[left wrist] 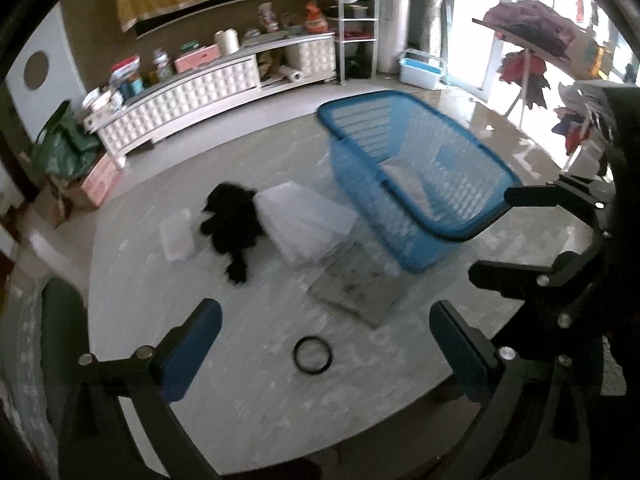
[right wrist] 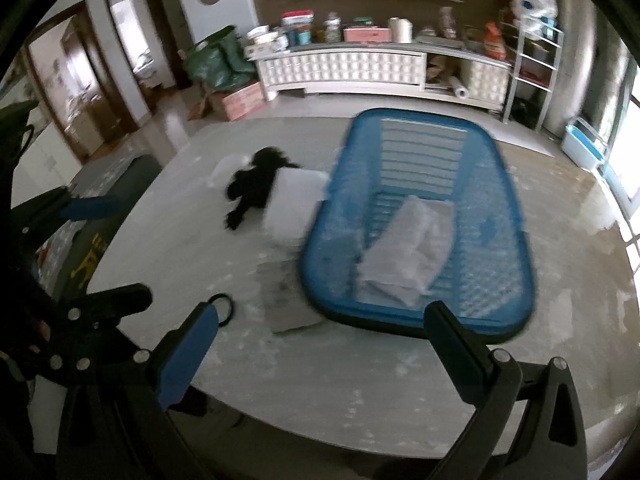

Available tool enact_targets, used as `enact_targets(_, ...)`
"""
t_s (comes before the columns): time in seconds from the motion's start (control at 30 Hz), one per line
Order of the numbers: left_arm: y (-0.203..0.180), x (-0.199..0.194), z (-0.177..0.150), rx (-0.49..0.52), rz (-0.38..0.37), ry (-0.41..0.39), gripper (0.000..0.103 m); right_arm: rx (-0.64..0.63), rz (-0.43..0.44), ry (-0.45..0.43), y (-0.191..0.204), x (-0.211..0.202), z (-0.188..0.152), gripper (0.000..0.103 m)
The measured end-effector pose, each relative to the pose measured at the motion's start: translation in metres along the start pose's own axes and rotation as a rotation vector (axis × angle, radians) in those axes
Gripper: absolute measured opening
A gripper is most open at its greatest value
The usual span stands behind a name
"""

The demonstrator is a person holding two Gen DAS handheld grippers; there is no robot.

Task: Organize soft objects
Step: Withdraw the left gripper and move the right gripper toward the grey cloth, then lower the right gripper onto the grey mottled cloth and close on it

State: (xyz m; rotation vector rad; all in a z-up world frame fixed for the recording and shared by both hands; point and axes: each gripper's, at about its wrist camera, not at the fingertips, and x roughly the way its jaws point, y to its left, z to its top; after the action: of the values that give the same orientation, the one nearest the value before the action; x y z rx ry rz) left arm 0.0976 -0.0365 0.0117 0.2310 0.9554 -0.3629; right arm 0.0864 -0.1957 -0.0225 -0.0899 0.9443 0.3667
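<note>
Two claws hang over a pale, streaked tabletop, both tilted downward and both released, with nothing between their blue pads. The left claw stands wide apart above a small black ring that lies flat on the tabletop. The right claw is spread just as wide, its right finger crossing in front of the near rim of a blue basket. In the left wrist view the right claw also shows at the right edge as a set of black arms.

The blue basket is a long slatted plastic one standing on the right part of the tabletop. Inside it lies one soft thing, a pale folded bundle wrapped in clear plastic, resting on the basket floor toward the near end.

Left of the basket, still out on the tabletop, a white pillow-like pack lies just beside the basket wall. A black fluffy toy leans against the pack's left side, touching it, and a smaller flat white packet lies just beyond the toy. A grey flat pad lies near the basket's near corner, partly under the white pack's edge.

Behind the tabletop a long white cabinet carries boxes, jars and rolls, with a green bag at its left end. Both views are blurred, so finer detail cannot be told.
</note>
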Motion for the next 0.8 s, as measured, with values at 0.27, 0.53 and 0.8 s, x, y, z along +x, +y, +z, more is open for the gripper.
enact_targets(0.27,0.036,0.002,-0.037,-0.076,0.029,0.058,0.103,-0.089,0.009,0.050,0.039,0.032,-0.001,0.103)
enact_targets(0.53,0.060,0.011,-0.063,-0.145,0.014,0.112,0.103,-0.141,0.056,0.077,0.071,0.054,-0.006,0.103)
enact_targets(0.8,0.077,0.023,-0.074,-0.177,0.015,0.115,0.103,-0.154,0.079,0.133,0.086,0.077,-0.006,0.103)
